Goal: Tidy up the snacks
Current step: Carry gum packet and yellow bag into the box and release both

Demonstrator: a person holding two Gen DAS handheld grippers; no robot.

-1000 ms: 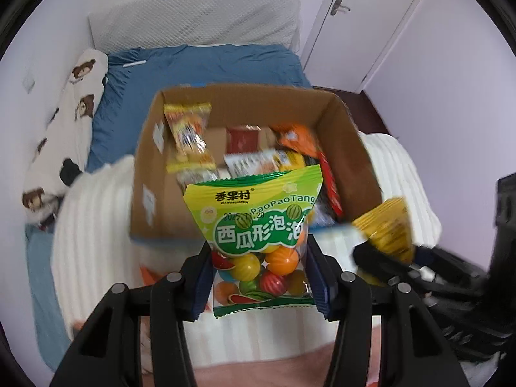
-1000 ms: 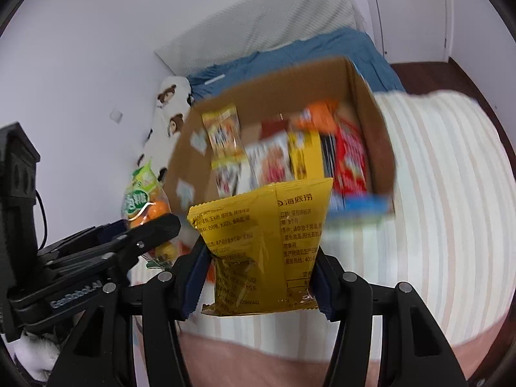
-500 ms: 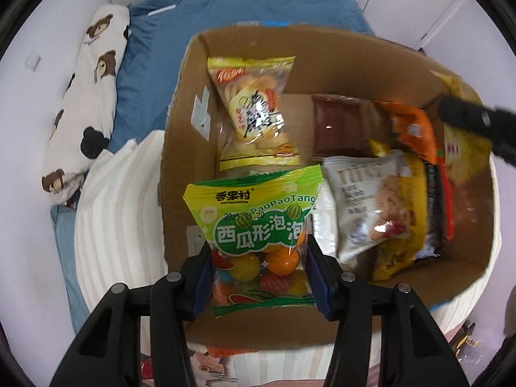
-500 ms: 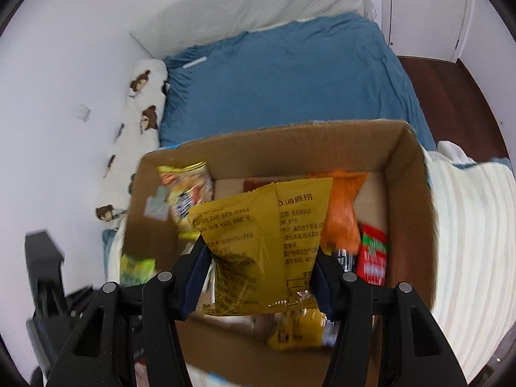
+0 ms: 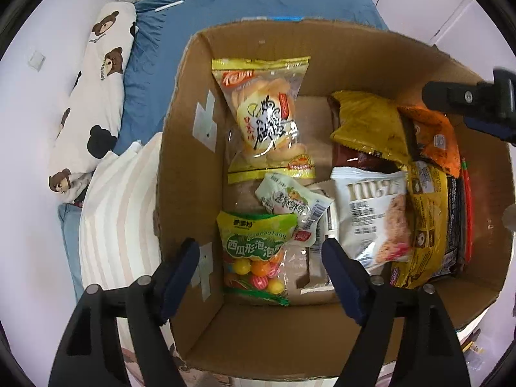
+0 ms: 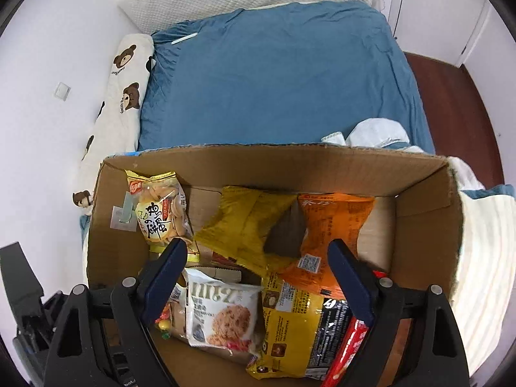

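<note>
Both jaws just popped open over the box (image 5: 190,174) — left gripper (image 5: 259,258) dropped the gum bag (image 5: 254,251), right gripper (image 6: 258,259) let go of the yellow pack (image 6: 245,225) at 12 o'clock

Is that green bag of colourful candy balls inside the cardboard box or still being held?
Inside. The green candy bag lies on the cardboard box floor, and the left gripper, jaws just opened, stands clear of it.
</note>
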